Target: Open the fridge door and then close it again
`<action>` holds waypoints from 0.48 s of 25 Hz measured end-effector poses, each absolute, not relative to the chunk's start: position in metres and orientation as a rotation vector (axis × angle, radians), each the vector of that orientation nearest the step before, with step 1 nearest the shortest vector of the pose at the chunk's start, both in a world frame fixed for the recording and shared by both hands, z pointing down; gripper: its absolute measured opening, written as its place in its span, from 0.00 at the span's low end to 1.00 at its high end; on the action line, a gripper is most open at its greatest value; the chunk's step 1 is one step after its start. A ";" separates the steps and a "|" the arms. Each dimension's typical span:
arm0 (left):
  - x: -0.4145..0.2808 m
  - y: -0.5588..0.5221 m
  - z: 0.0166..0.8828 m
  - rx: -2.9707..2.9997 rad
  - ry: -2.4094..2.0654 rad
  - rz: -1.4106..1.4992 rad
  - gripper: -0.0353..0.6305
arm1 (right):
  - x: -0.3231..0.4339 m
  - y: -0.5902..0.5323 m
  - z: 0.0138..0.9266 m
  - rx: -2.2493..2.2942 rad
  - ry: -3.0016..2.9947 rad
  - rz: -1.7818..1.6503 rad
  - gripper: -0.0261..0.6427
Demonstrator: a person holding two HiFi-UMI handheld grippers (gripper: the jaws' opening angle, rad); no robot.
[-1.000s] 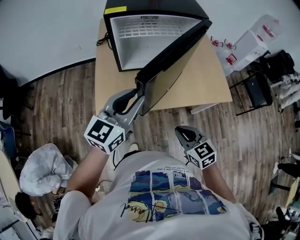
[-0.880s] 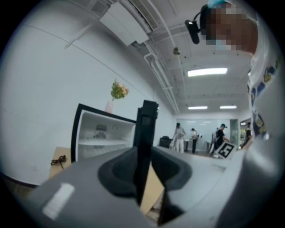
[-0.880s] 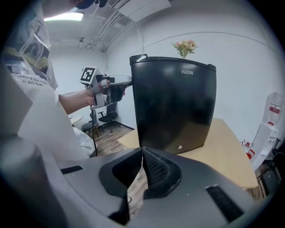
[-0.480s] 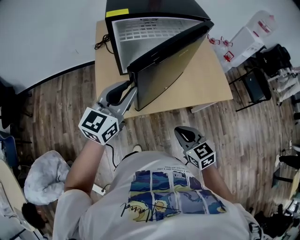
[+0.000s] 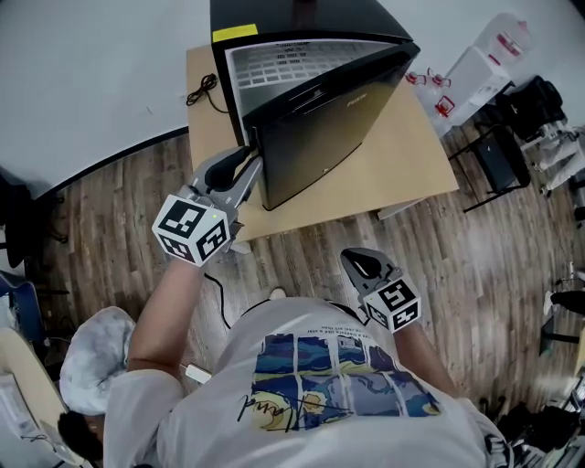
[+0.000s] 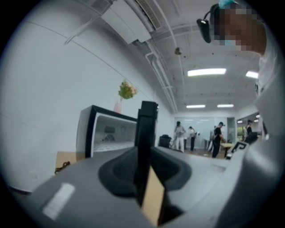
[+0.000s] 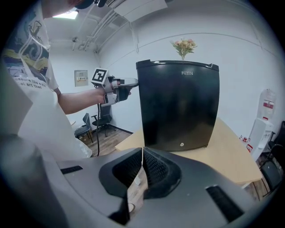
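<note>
A black mini fridge (image 5: 302,18) stands on a wooden table (image 5: 402,174). Its door (image 5: 320,137) stands at a narrow angle, and the white inside (image 5: 292,59) still shows. My left gripper (image 5: 249,164) is shut on the door's free edge (image 6: 147,129), which runs upright between its jaws. Those jaws have just closed a little further on it. My right gripper (image 5: 358,260) hangs shut and holds nothing, near my body and well short of the table. In the right gripper view its jaws (image 7: 142,160) meet, with the door's front (image 7: 178,107) and the left gripper (image 7: 131,83) beyond.
A black cable (image 5: 203,91) lies on the table's left back corner. A white bag (image 5: 96,338) sits on the wooden floor at the lower left. A black chair (image 5: 503,169) and white containers (image 5: 484,73) stand to the right. Several people (image 6: 218,138) stand far off.
My left gripper has swung up and to the left with the door's edge, bringing the door much nearer the fridge body. The right gripper has barely moved.
</note>
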State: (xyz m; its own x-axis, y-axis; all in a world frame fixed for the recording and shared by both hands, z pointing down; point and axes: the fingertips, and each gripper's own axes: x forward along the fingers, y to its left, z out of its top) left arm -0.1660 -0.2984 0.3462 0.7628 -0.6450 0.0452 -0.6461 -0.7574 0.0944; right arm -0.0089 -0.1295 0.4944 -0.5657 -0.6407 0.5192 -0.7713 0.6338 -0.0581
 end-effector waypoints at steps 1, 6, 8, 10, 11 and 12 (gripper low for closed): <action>-0.169 -0.302 0.346 2.853 -1.044 0.019 0.20 | -0.011 -0.129 0.494 1.119 -2.399 0.389 0.06; -0.179 -0.320 0.346 2.858 -1.036 0.022 0.20 | -0.014 -0.129 0.497 1.163 -2.381 0.407 0.06; -0.183 -0.328 0.346 2.858 -1.034 0.023 0.19 | -0.014 -0.128 0.498 1.176 -2.373 0.417 0.06; -0.186 -0.336 0.347 2.859 -1.040 0.025 0.17 | -0.016 -0.127 0.499 1.184 -2.367 0.422 0.06; -0.188 -0.340 0.347 2.861 -1.045 0.024 0.16 | -0.016 -0.126 0.499 1.187 -2.365 0.422 0.06; -0.190 -0.345 0.347 2.863 -1.051 0.022 0.15 | -0.017 -0.127 0.499 1.190 -2.362 0.420 0.06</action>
State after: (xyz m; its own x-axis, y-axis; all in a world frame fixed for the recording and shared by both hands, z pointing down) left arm -0.1895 -0.3446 0.3468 0.7631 -0.6447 0.0450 -0.6460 -0.7590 0.0808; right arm -0.0166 -0.1268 0.4994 -0.5206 -0.6725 0.5261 -0.8126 0.5794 -0.0634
